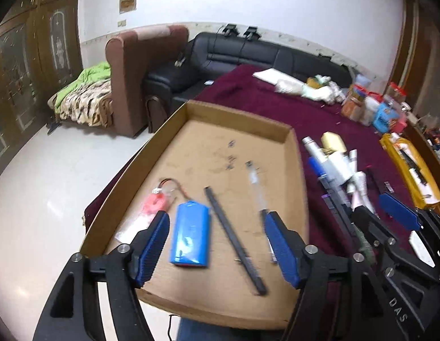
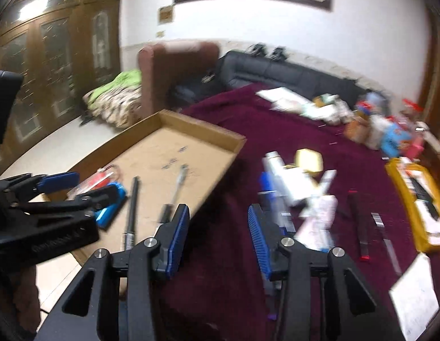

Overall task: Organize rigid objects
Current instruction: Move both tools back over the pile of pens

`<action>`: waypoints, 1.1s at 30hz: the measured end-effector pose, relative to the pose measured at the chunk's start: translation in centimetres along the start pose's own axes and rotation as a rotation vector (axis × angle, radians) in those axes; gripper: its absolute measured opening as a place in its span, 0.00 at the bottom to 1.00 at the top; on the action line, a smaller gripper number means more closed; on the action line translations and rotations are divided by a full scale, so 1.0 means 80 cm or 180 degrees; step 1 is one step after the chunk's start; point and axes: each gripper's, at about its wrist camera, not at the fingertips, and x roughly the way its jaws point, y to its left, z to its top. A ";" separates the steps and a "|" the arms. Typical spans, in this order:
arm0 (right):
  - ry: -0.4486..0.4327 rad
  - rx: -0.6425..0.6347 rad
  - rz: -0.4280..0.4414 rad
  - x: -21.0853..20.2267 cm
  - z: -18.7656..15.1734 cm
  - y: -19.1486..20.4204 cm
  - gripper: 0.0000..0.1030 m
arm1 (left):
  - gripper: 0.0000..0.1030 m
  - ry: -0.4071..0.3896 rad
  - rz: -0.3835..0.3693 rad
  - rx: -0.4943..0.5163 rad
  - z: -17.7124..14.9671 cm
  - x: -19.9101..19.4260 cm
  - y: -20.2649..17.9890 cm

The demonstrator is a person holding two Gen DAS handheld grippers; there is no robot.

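A shallow cardboard tray [image 1: 288, 136] lies on the maroon cloth. In it are a blue battery pack [image 1: 191, 233], a black strip [image 1: 234, 238], a clear pen [image 1: 257, 187] and a small bag with a red part [image 1: 152, 207]. My left gripper [image 1: 215, 244] is open and empty above the tray, around the battery and strip. My right gripper [image 2: 218, 238] is open and empty over the cloth, right of the tray [image 2: 220, 170]. A pile of tubes, pens and bottles [image 2: 299, 193] lies just ahead of it to the right. The right gripper also shows in the left wrist view [image 1: 390, 213].
A yellow package [image 2: 418, 199] and white card [image 2: 413, 292] lie at the right. Black and silver strips [image 2: 362, 227] lie beside the pile. Boxes and jars [image 1: 370, 108] crowd the far right. A black sofa [image 1: 248, 54] and brown armchair stand behind.
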 end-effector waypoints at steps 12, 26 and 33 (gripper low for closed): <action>-0.0355 0.0492 -0.0359 -0.092 -0.032 -0.092 0.45 | 0.74 -0.0155 -0.0268 0.0456 -0.007 -0.049 -0.100; 0.0127 0.1216 0.0134 -0.033 -0.114 -0.204 0.39 | 0.74 0.0342 -0.0493 0.0734 -0.037 -0.006 -0.163; 0.0432 0.1306 0.0293 0.014 -0.137 -0.207 0.26 | 0.74 0.0612 -0.0594 0.0792 -0.051 0.028 -0.175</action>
